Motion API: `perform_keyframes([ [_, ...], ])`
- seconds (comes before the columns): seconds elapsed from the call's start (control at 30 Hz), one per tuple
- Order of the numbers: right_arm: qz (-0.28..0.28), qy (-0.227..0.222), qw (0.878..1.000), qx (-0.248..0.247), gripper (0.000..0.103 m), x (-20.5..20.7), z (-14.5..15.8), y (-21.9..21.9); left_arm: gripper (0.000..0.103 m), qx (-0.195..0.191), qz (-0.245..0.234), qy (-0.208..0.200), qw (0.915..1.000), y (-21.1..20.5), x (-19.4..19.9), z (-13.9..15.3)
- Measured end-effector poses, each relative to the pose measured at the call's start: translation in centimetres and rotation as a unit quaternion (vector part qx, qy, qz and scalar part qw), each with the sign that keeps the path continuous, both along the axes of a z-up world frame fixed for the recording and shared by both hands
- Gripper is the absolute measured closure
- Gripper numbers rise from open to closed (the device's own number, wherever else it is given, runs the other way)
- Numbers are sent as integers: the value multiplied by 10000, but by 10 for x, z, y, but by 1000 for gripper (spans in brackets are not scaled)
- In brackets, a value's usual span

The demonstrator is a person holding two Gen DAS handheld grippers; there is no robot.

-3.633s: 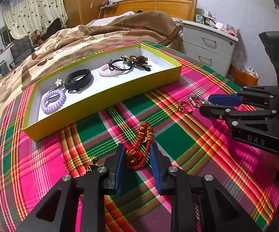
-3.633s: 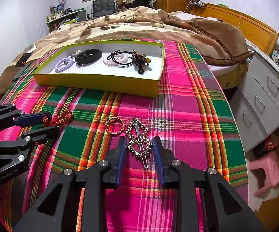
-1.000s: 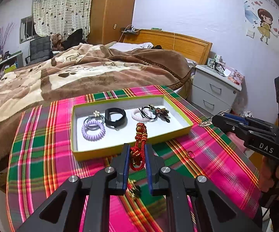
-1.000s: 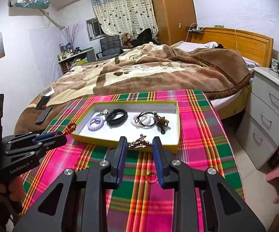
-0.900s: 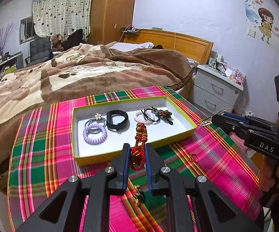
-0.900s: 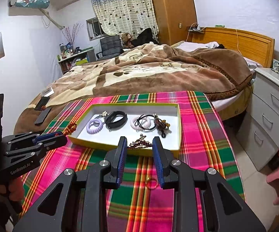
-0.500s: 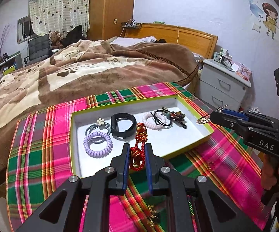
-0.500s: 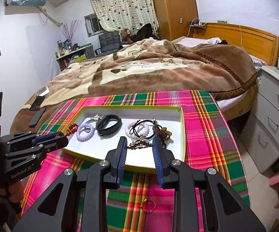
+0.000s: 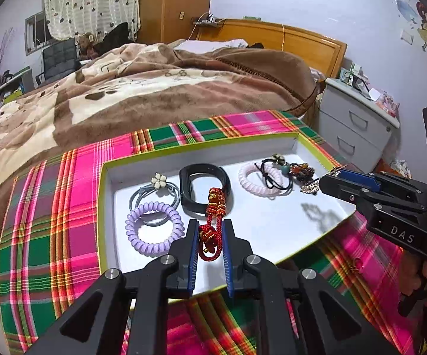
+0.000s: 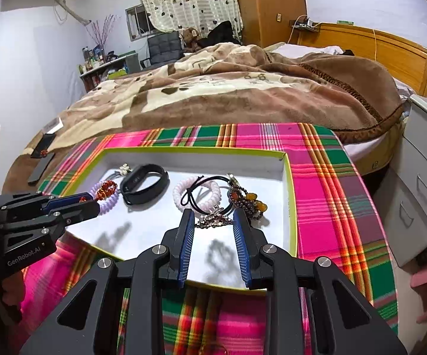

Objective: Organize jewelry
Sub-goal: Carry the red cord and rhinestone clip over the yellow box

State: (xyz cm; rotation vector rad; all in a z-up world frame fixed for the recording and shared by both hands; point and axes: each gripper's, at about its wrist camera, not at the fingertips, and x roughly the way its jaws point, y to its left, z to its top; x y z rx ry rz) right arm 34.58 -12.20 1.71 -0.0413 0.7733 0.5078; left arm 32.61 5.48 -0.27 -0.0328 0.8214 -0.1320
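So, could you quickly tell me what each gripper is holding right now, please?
Left gripper: closed on the red knotted charm.
Right gripper: holding the silver hair clip.

tray (image 9: 104, 213) rim low all round, so entry from above is free. bare white floor in the near half, front centre to front right (image 10: 142, 236), w/ only shadows on it. back half crowded: purple coil (image 9: 153, 227) and grey tie (image 9: 154, 190) at left, black band (image 9: 204, 190) mid, pink coil (image 10: 197, 193) w/ black tie and bead charm (image 10: 247, 202) at right. left gripper (image 9: 210, 238) w/ red cord (image 9: 213, 224) hangs over front left, right gripper (image 10: 213, 226) w/ silver clip (image 10: 213, 220) over right centre; bare gap between them. cloth (image 10: 332, 207) right of tray bare.
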Motion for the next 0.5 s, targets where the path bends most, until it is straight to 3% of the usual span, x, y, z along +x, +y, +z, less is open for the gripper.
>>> perform_keyframes([
  [0.5, -2, 280, 9994, -215, 75, 11, -21, 1, 88, 116, -50, 377, 9992, -7, 21, -22],
])
